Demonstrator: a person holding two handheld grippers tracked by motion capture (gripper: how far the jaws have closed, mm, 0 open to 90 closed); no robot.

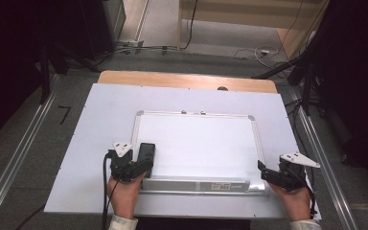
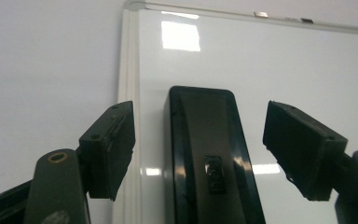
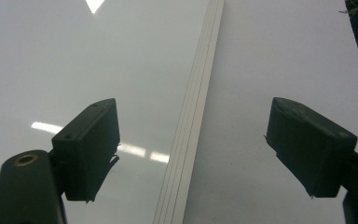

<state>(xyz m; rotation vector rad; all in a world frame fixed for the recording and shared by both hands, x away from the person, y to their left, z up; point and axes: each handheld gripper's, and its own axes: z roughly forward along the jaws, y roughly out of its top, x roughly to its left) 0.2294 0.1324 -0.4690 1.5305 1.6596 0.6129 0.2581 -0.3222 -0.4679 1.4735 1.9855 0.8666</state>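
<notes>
Grey floor [image 1: 24,143] with cables, dark surroundings; wooden table [image 1: 187,79] under white sheet [image 1: 100,110]; whiteboard [image 1: 196,143] flat at centre; black eraser [image 1: 146,152] on its left edge between wide-open left gripper [image 1: 141,165] jaws, untouched; right gripper [image 1: 264,170] open, empty, astride board's right frame

The eraser [image 2: 212,158] is cut off by the bottom edge of the left gripper view; its near end cannot be seen. The embossed mark on its top is too dark and blurred to read. In the high view, the left gripper [image 1: 133,167] covers the eraser's near end.

The label on the whiteboard tray [image 1: 196,184] is too small to read. The two small fittings on the top frame [image 1: 191,113] cannot be identified.

The whiteboard [image 3: 74,70] is cut off on every side in the right gripper view.

The table's [image 1: 182,79] near edge is hidden by both forearms.
</notes>
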